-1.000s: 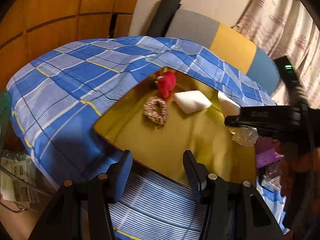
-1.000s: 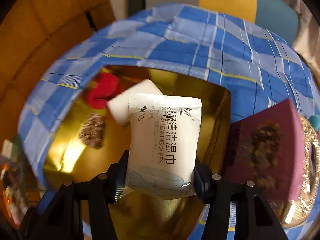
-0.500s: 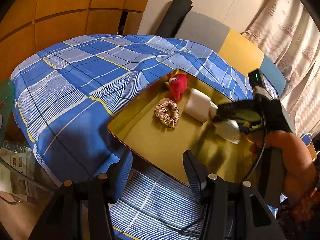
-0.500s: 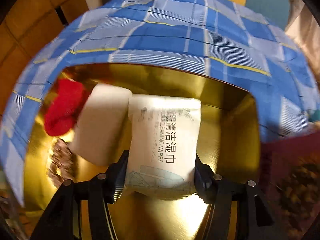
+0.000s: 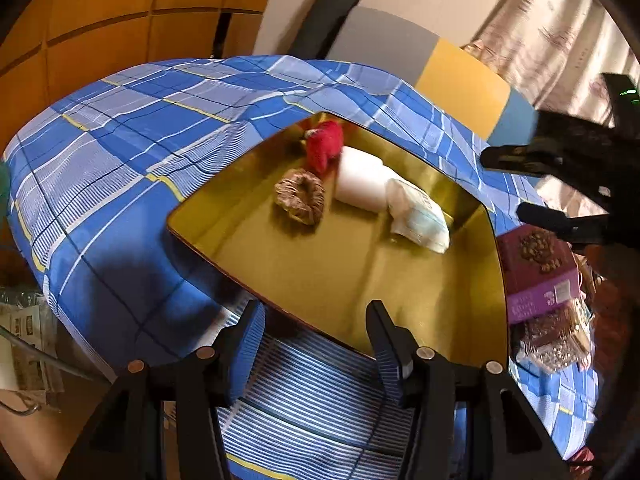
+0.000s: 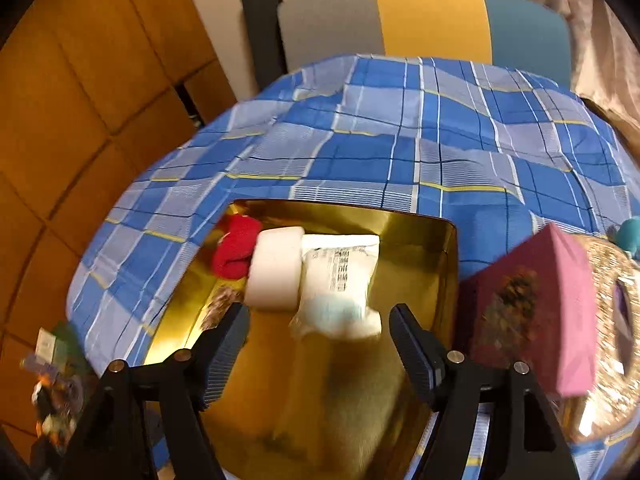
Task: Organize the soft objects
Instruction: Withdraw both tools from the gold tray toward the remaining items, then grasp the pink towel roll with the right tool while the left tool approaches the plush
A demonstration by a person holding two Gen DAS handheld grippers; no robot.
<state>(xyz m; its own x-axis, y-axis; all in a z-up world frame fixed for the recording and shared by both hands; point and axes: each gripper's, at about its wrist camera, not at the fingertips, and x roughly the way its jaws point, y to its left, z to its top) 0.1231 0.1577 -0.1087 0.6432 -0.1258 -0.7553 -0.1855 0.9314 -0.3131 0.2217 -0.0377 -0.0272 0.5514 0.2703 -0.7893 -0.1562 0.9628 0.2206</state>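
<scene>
A gold tray [image 5: 344, 280] [image 6: 420, 236] sits on the blue plaid cloth. In it lie a red plush [image 5: 325, 145] [image 6: 235, 251], a brown scrunchie [image 5: 300, 196] [image 6: 220, 304], a white sponge block [image 5: 360, 184] [image 6: 276, 270] and a white wipes pack [image 5: 418, 216] [image 6: 340, 284] side by side. My right gripper [image 6: 318, 350] is open and empty, just behind the wipes pack; it also shows at the right in the left wrist view [image 5: 516, 184]. My left gripper [image 5: 316, 344] is open and empty at the tray's near edge.
A maroon box [image 5: 536, 272] [image 6: 536, 312] stands right of the tray beside glittery items [image 5: 556, 340] [image 6: 612, 320]. A teal object [image 6: 632, 232] sits at the far right. A grey, yellow and blue chair back [image 6: 420, 20] is behind the table.
My right gripper has opened, let the wipes pack down in the tray next to the sponge block, and drawn back. My left gripper stays open near the tray's front edge.
</scene>
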